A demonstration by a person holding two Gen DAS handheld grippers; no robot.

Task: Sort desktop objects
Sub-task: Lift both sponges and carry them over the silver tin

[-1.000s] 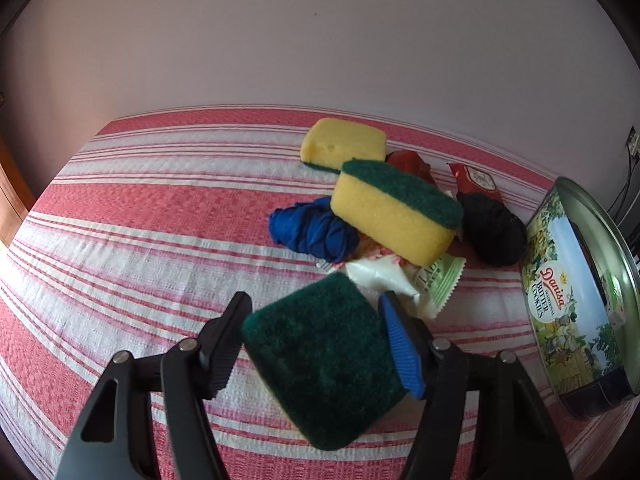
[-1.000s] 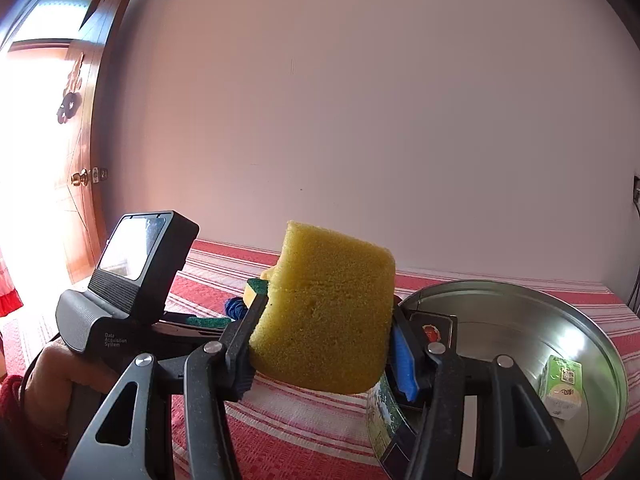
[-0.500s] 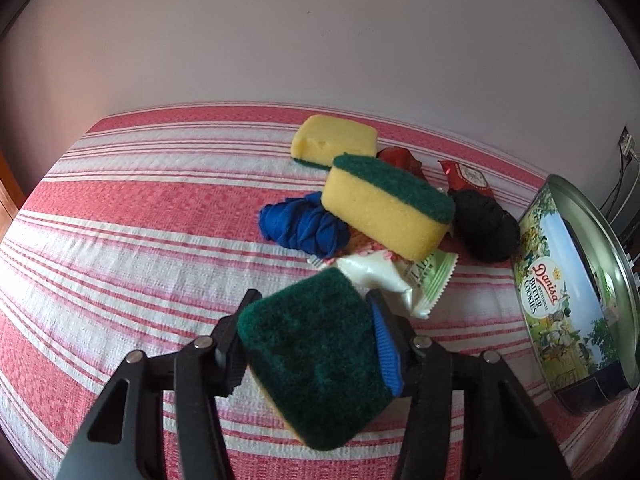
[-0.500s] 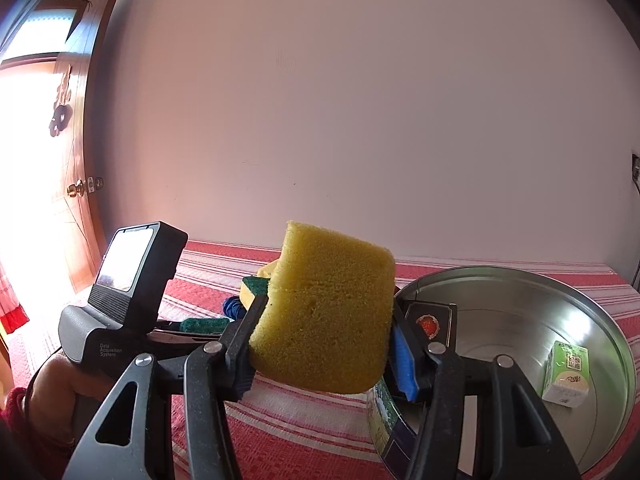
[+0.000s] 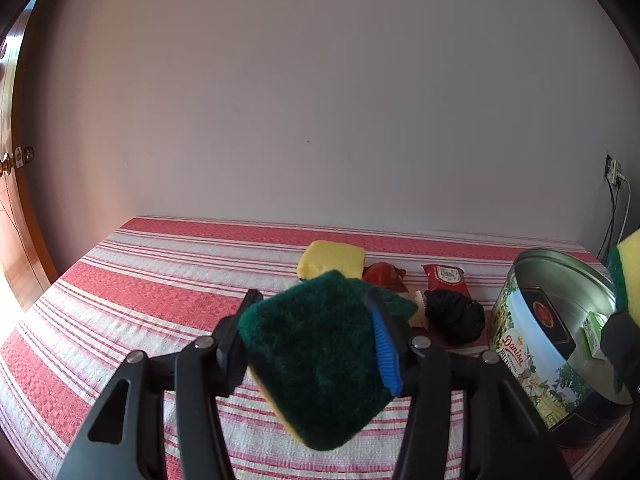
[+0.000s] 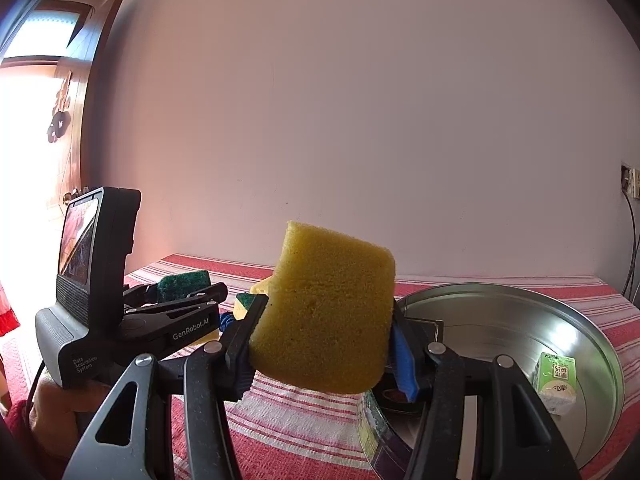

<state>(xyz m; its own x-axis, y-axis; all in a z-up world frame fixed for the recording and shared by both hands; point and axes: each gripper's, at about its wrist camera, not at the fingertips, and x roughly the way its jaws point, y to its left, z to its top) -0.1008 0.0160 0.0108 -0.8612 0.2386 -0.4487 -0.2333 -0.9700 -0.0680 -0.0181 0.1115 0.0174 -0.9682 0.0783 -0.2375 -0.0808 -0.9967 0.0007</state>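
My left gripper (image 5: pixel 312 332) is shut on a sponge with a dark green scouring face (image 5: pixel 316 360) and a yellow underside, held above the striped cloth (image 5: pixel 160 300). My right gripper (image 6: pixel 324 336) is shut on a yellow sponge (image 6: pixel 324 312), held up beside the open cookie tin (image 6: pixel 500 316). That sponge's edge (image 5: pixel 628 268) shows at the far right of the left wrist view, over the tin (image 5: pixel 532 360). On the cloth lie another yellow sponge (image 5: pixel 332 258), two red packets (image 5: pixel 444 276) and a black cloth ball (image 5: pixel 454 316).
Inside the tin lie a green-and-white packet (image 6: pixel 556 376) and a dark packet (image 6: pixel 430 328). A hand (image 6: pixel 48 404) holds the left unit, whose screen housing (image 6: pixel 92 280) stands at the left. The wall runs close behind the table; a door (image 5: pixel 16 240) is left.
My left gripper closed on the green-faced sponge, lifted it off the cloth and tipped upward. My right gripper kept still with the yellow sponge.
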